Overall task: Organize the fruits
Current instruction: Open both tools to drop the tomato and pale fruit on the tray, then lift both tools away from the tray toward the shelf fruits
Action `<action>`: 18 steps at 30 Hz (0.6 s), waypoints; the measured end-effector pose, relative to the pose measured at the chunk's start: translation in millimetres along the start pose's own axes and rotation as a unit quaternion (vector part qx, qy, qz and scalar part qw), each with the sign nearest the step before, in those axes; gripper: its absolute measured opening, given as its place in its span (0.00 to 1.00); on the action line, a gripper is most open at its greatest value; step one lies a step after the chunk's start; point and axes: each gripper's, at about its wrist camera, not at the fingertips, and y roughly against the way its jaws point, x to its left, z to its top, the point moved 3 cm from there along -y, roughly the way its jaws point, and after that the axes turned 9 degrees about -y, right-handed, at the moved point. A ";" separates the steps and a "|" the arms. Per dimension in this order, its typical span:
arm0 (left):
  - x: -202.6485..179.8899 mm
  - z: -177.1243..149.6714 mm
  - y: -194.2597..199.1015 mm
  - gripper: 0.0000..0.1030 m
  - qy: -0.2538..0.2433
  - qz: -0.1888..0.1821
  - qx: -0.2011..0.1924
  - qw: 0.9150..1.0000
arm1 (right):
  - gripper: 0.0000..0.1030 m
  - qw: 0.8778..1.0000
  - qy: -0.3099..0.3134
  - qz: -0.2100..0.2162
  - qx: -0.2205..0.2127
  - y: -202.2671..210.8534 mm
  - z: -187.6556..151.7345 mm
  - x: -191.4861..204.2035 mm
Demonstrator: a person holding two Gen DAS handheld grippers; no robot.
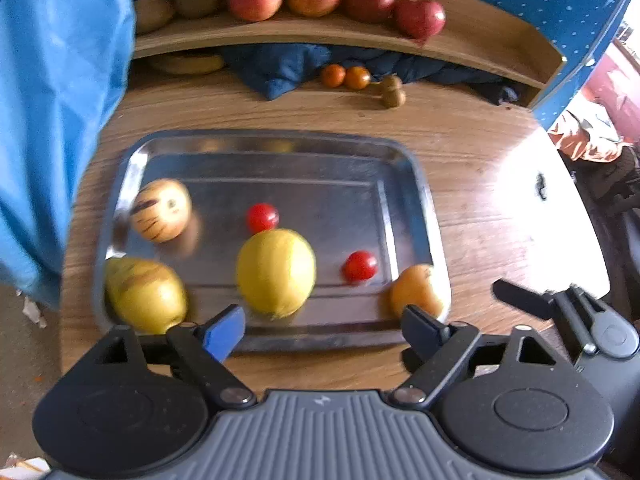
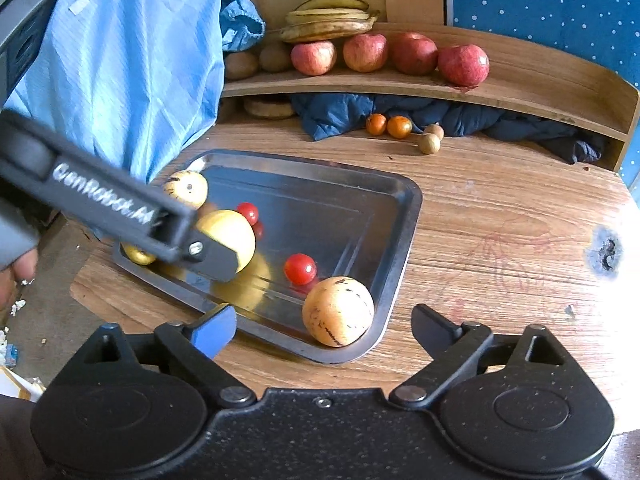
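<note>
A steel tray [image 1: 404, 164] lies on the wooden table and holds several fruits. Among them are a large yellow fruit [image 1: 276, 272], a yellow pear [image 1: 146, 294], a striped pale fruit [image 1: 162, 210], a second striped fruit [image 2: 338, 312] in the tray's near right corner, and two cherry tomatoes [image 1: 262, 217] [image 1: 360, 266]. My left gripper [image 1: 322, 330] is open over the tray's near edge, just short of the yellow fruit, holding nothing. My right gripper [image 2: 324, 326] is open and empty, with the second striped fruit ahead of it. The left gripper's finger [image 2: 212, 258] partly covers the yellow fruit [image 2: 228, 236].
A curved wooden shelf [image 2: 520, 92] behind the tray carries several red apples [image 2: 464, 65], bananas [image 2: 328, 20] and kiwis. Under it lie a dark blue cloth [image 2: 336, 114], two small oranges [image 2: 388, 126] and two brown round fruits [image 2: 430, 143]. A light blue garment [image 2: 132, 60] hangs at the left.
</note>
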 end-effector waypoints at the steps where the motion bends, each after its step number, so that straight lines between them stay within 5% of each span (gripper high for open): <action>1: 3.3 -3.4 0.7 0.93 0.002 0.005 0.005 1.000 | 0.96 1.000 0.001 0.002 0.002 0.1 0.0 0.7; 18: 70.0 -59.6 -10.6 0.97 0.078 0.093 0.102 0.987 | 0.99 0.998 0.015 0.005 0.053 -16.1 -0.6 13.2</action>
